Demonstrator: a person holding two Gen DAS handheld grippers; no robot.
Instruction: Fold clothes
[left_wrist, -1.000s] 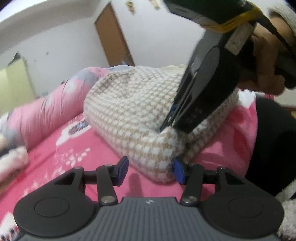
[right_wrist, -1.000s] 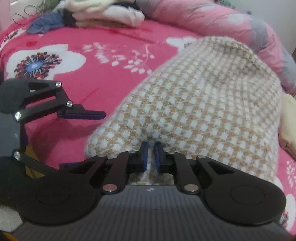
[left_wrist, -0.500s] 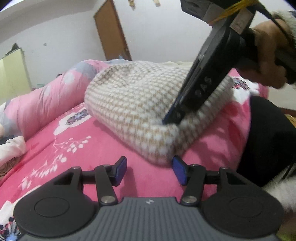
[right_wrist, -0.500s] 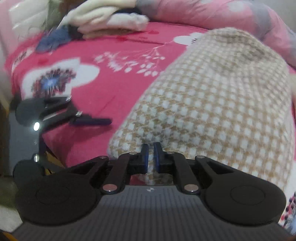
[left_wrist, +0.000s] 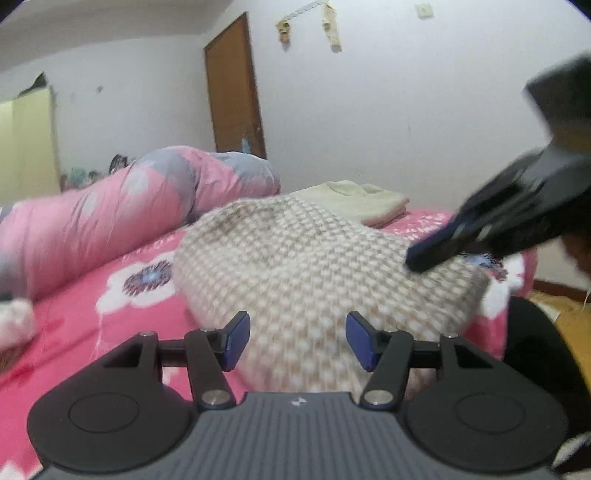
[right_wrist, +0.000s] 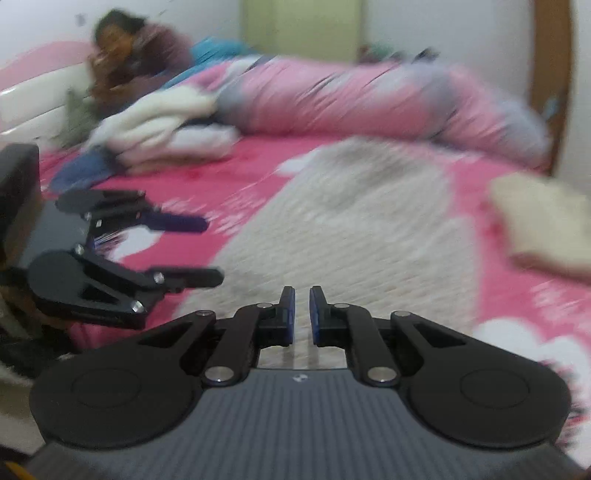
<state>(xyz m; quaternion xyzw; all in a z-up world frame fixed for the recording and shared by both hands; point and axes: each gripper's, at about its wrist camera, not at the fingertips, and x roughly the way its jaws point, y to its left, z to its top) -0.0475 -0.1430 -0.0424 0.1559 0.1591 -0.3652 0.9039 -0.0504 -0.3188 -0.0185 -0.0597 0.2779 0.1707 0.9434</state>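
- Since half a second ago, the right tongs (right_wrist: 299, 314) have let go of the checked sweater (left_wrist: 317, 266) and drawn back; in the left wrist view they have gone from lower centre, clamped on the knit's near corner, to the right edge of the frame, tips just over the sweater's right side.
- Right tongs: the blue pads (right_wrist: 289, 314) now stand a narrow gap apart with nothing pinched between them; earlier they were pressed on the cloth.
- Left tongs (left_wrist: 295, 341): spread wide at bottom centre of the left wrist view, as before, holding nothing; the sweater's near edge shows between the fingers, and whether it touches them cannot be told.
- Sweater: folded into a rounded bundle, lying on the pink flowered bed (left_wrist: 74, 332) in the middle of both views, blurred in the right wrist view.
- Behind it, upper right of centre in the left wrist view, lies a folded cream garment (left_wrist: 358, 201).
- A rolled pink quilt (left_wrist: 110, 214) runs along the far side of the bed.
- Upper left in the right wrist view sits a pile of clothes (right_wrist: 159, 129), with a person (right_wrist: 125, 48) beyond it.
- A brown door (left_wrist: 236, 88) stands in the white wall.
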